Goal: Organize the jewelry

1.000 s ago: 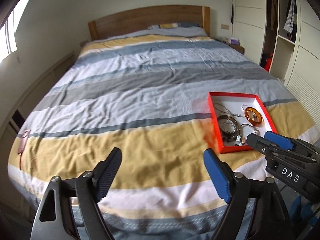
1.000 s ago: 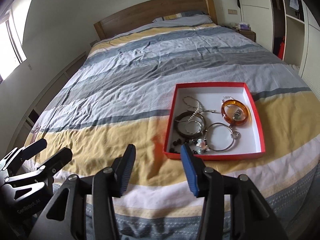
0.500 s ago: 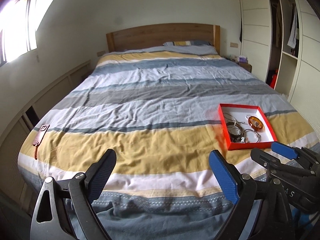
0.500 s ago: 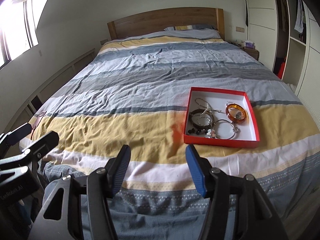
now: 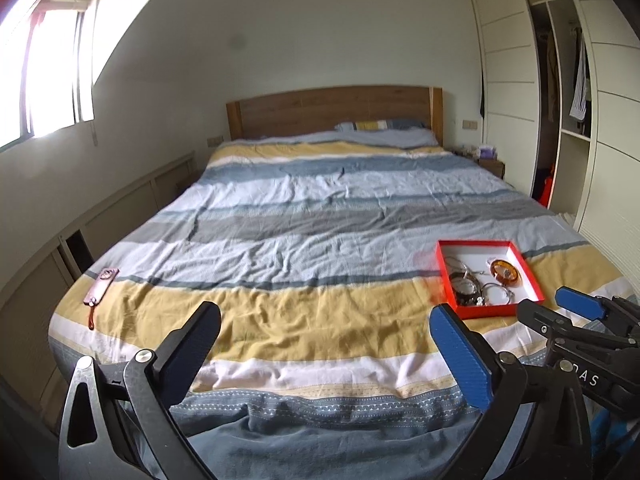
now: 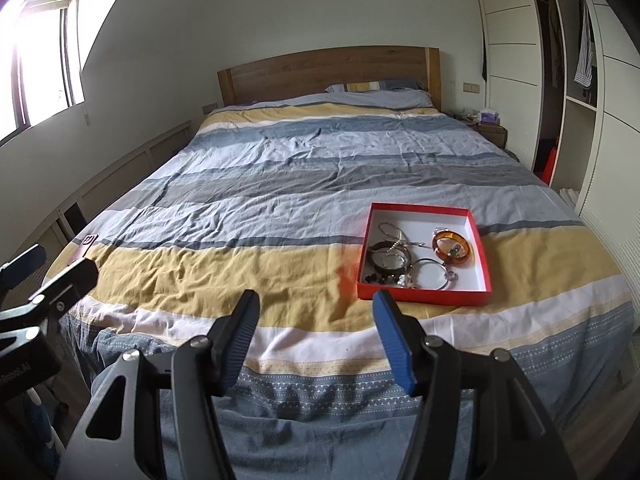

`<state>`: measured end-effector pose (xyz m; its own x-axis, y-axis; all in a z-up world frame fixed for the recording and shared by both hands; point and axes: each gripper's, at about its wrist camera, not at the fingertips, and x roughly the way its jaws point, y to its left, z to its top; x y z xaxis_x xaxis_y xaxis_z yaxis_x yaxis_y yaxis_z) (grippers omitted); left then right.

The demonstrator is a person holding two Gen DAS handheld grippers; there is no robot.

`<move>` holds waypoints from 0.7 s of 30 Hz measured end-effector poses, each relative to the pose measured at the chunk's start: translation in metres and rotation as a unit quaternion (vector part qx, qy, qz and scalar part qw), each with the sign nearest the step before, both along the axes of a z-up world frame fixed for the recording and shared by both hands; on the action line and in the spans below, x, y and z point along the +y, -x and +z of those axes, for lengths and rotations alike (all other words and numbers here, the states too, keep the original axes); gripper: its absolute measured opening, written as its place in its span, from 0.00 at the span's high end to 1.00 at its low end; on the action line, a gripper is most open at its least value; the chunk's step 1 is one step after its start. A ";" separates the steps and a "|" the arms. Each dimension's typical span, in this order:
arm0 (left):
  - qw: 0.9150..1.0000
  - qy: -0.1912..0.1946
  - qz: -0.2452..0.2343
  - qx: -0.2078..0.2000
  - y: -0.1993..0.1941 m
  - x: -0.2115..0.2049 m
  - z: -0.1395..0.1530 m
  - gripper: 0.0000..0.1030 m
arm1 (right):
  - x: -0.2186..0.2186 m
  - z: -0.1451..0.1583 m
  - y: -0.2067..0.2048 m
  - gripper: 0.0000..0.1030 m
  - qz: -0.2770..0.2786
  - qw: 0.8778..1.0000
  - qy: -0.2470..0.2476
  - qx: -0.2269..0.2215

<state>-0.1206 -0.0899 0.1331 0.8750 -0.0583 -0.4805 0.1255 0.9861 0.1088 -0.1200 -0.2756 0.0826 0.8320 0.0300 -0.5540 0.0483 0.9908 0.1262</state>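
At the far left edge of the bed (image 5: 304,240) lies a slim brown leather-like case (image 5: 100,285) with a cord trailing from it, flat on a yellow stripe of the rumpled cotton duvet, whose broad bands run grey, blue, yellow and white up to a plain wooden headboard (image 5: 336,110). The left gripper (image 5: 326,346) hangs beyond the foot of the bed with its matte black and ribbed blue pads spread wide, holding nothing. The right gripper (image 6: 316,330) is likewise parted and empty, near the mattress end. Right of centre, on the yellow stripe, sits a shallow square red box (image 6: 482,256) with a white lining. Inside it lie a glossy amber bangle (image 6: 452,249), a dark bangle (image 6: 387,258), a thin silver hoop bracelet (image 6: 430,274), a fine silver chain (image 6: 394,232) and a few small dark beads (image 6: 378,279) along the near wall.
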 end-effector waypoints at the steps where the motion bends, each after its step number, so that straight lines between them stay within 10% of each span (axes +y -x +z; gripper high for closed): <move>1: 1.000 -0.003 0.001 -0.005 0.003 0.001 0.001 0.00 | 0.000 0.000 0.002 0.44 -0.001 1.000 0.001 -0.002; 21: 0.999 0.016 0.029 -0.008 0.029 0.032 0.000 0.01 | 0.006 0.004 0.039 0.44 -0.011 1.000 0.020 -0.017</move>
<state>-0.1493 -0.0581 0.1329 0.8848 -0.0224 -0.4654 0.0661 0.9948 0.0777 -0.1585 -0.2698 0.0867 0.8510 -0.0108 -0.5251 0.0668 0.9939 0.0878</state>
